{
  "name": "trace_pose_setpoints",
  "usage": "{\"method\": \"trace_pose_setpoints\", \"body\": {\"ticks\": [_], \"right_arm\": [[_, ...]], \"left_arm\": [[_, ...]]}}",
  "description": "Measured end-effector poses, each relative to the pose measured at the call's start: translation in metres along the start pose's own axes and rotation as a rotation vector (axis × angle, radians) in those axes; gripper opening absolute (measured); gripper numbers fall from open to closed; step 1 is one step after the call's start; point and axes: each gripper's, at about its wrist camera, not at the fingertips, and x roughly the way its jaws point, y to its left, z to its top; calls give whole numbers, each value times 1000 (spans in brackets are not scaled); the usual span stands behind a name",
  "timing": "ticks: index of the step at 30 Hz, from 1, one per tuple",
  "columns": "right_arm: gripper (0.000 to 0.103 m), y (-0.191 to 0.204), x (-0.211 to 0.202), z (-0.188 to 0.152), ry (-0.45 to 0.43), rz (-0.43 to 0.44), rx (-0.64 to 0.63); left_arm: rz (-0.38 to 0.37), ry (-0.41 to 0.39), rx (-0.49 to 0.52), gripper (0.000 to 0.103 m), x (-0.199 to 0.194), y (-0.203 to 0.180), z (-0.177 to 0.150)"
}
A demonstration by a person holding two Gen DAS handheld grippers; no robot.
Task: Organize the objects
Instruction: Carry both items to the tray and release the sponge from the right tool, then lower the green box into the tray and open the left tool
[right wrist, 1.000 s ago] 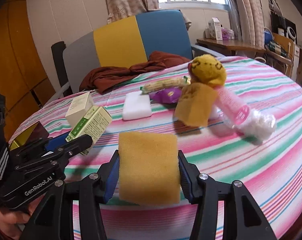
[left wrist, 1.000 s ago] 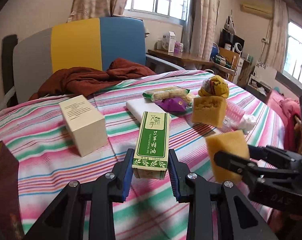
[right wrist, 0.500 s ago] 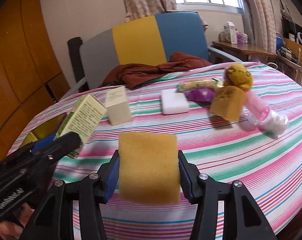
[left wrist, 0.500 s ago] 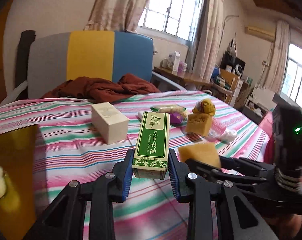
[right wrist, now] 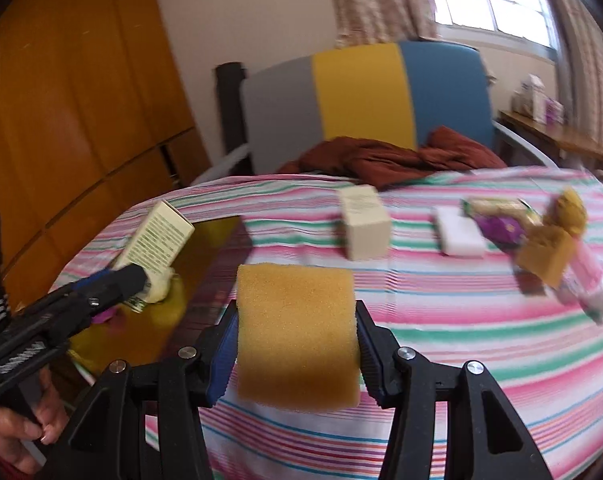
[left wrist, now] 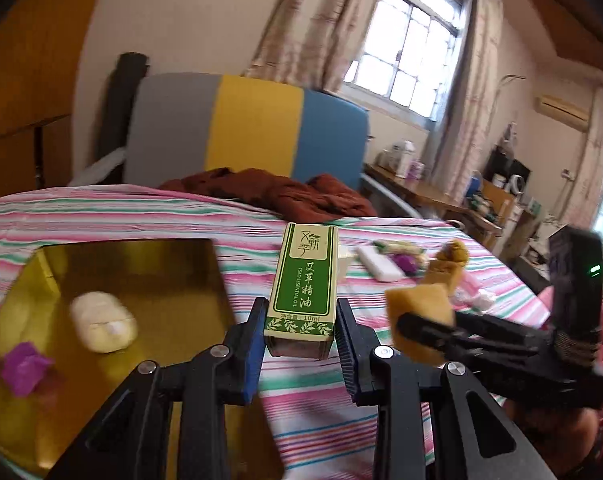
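Pinching a tall green-and-cream cardboard box upright, my left gripper holds it above the striped pink-and-green tablecloth, just beside the shiny gold tray at the table's left edge. A pale oval soap-like lump and a purple wrapper lie in that tray. My right gripper squeezes a yellow rectangular sponge off the cloth, near the tray's right rim.
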Motion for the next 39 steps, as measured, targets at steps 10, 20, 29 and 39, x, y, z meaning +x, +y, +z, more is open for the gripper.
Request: {"method": "trace_pose_setpoints", "body": {"ticks": [10, 20, 29, 39], "right_arm": [[53, 73, 16, 11, 42, 142, -121], [54, 128, 48, 10, 112, 211, -219], [66, 141, 81, 1, 218, 227, -153], [76, 127, 65, 4, 165, 226, -79]], "left_arm": [[176, 46, -88, 33, -26, 71, -18], [283, 162, -165, 33, -30, 124, -43], [348, 202, -157, 33, -28, 138, -48], [378, 228, -163, 39, -23, 143, -50]]}}
